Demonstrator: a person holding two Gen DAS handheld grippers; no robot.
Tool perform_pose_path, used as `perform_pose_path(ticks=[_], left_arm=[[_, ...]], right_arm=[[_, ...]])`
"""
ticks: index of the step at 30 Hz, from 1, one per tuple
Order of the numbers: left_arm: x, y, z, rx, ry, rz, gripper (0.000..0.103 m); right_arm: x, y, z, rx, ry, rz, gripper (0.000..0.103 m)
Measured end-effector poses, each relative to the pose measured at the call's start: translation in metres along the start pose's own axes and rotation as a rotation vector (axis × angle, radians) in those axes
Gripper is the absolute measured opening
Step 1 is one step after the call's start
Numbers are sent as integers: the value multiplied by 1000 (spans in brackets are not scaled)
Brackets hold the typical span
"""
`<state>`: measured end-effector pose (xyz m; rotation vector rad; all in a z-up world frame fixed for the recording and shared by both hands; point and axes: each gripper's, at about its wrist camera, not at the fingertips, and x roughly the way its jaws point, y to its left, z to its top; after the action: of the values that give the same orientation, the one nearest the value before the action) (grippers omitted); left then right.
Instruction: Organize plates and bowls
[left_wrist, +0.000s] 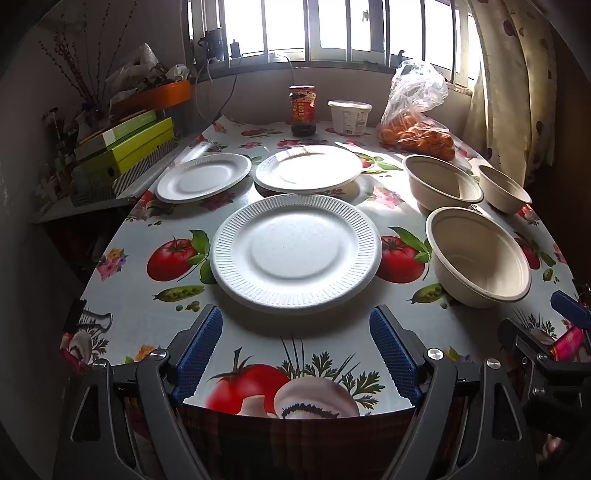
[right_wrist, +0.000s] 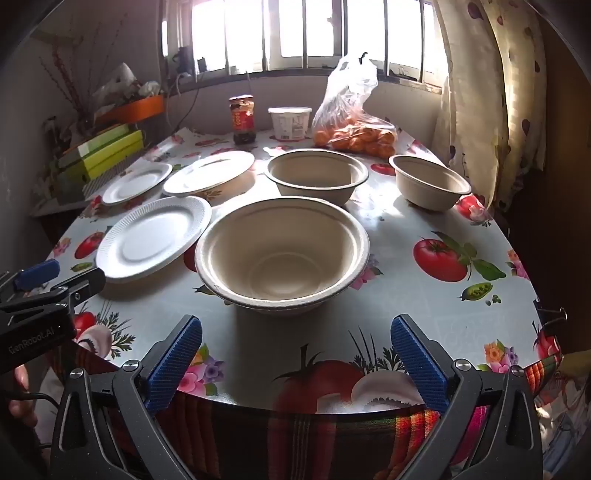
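Three white foam plates lie on the table: a near one (left_wrist: 295, 254) (right_wrist: 153, 238), a far left one (left_wrist: 203, 177) (right_wrist: 136, 182) and a far middle one (left_wrist: 308, 168) (right_wrist: 208, 171). Three beige bowls stand to their right: a near one (left_wrist: 478, 254) (right_wrist: 282, 251), a middle one (left_wrist: 441, 181) (right_wrist: 316, 175) and a far right one (left_wrist: 504, 188) (right_wrist: 428, 182). My left gripper (left_wrist: 295, 325) is open and empty, just short of the near plate. My right gripper (right_wrist: 295, 332) is open and empty, just short of the near bowl.
At the table's (left_wrist: 147, 325) far edge stand a red sauce jar (left_wrist: 303, 109) (right_wrist: 243, 120), a white tub (left_wrist: 349, 116) (right_wrist: 290, 122) and a plastic bag of oranges (left_wrist: 417, 136) (right_wrist: 354, 136). Green boxes (left_wrist: 125, 144) are stacked on a side shelf at left. A curtain (right_wrist: 491, 92) hangs at right.
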<state>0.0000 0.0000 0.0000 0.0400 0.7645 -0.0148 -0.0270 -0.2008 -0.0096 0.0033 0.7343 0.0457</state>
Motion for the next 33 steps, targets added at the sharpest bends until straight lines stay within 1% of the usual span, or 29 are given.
perform_pose_path(ticks=[1,8,11,14,19,25,33], left_arm=[[0,0,0,6,13,7,82],[-1,-2,-2,4,-1,5,82],[0,-2,-4,-3,-2,-7,82],[-1,1,0,-10,6,-24,82],[-2,3,1,-11,2,3,82],[0,3,1,-15,8,-15,82],[-2,-2,1,1,2,-14,82]], right_arm=[[0,0,0,1,-4,1,103],[0,0,0,3,4,-1,103],[-2,-3,-1,3,-3,-3,103],[-2,-2,1,2,-9,1,103],[-3,1,4,5,-13,3,103],[-4,2,5,3,-21,4,103],[-4,-1,5,11,-17,6,103]])
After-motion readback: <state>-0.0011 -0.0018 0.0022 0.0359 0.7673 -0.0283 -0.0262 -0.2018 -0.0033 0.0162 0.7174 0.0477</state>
